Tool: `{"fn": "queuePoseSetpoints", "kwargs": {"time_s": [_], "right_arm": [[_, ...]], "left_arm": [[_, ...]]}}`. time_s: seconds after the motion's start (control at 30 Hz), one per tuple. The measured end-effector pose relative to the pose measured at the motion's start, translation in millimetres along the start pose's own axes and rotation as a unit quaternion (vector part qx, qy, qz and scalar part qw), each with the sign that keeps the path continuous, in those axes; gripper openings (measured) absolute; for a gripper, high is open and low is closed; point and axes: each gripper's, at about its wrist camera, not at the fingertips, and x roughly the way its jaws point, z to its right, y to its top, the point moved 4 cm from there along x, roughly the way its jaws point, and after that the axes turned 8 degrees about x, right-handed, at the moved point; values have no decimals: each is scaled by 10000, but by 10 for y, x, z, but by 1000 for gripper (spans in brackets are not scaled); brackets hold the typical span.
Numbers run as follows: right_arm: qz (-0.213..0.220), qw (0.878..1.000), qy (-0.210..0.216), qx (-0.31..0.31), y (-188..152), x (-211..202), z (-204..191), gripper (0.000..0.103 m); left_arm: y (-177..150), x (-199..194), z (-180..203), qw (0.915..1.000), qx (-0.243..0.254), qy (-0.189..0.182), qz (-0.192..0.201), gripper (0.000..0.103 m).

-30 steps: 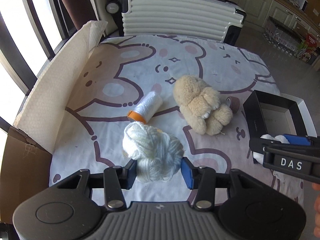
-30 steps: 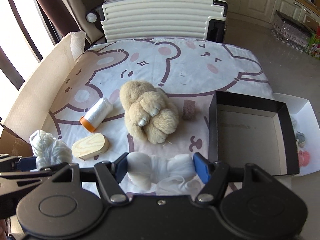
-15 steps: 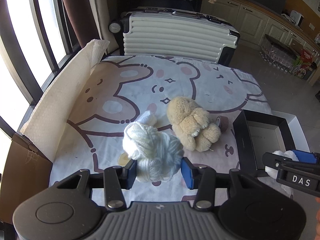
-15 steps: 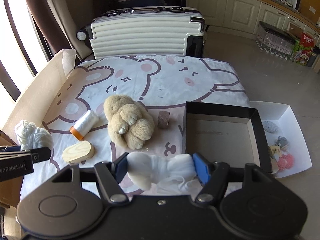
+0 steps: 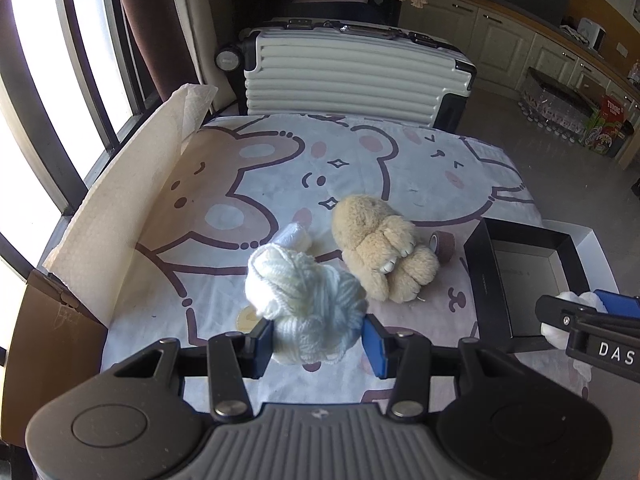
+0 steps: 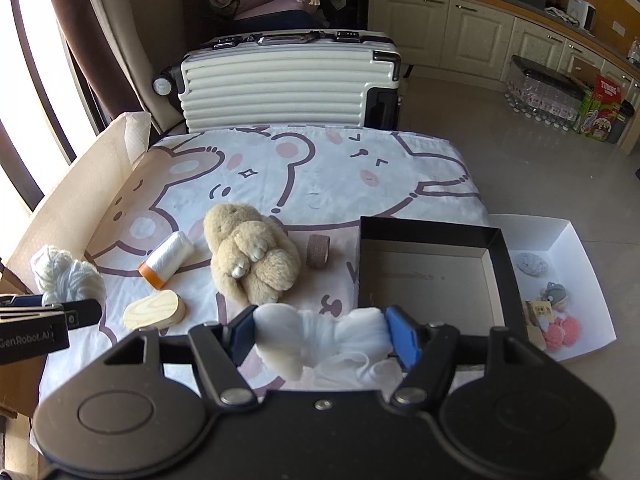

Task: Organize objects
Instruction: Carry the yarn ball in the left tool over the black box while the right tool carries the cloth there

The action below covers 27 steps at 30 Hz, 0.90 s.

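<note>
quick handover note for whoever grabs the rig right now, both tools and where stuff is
Left tool: shut on the white yarn ball, held above the table.
Right tool: shut on a white cloth bundle, just short of the black box.
Black box shows nothing inside yet.
On the bear-print cloth: plush toy, thread spool, wooden block, brown tape roll.
White tray holds small trinkets.

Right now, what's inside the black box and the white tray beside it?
The black box shows only a bare floor. The white tray holds a grey item, a grey charm and pink pompoms. The right gripper hides the box's near corner.
</note>
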Motion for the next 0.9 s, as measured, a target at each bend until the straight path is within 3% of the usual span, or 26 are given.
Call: {"fn": "queuePoseSetpoints", "kwargs": {"time_s": [0.43,0.9], "right_arm": [[123,9982,-340,469,48,120,487,70],[182,9921,-813,941,73,317,1111,69]], "left_arm": [[142,246,437,9983,491,-298,-25,48],[293,605,1146,9894,1163,-873,-55,48]]}}
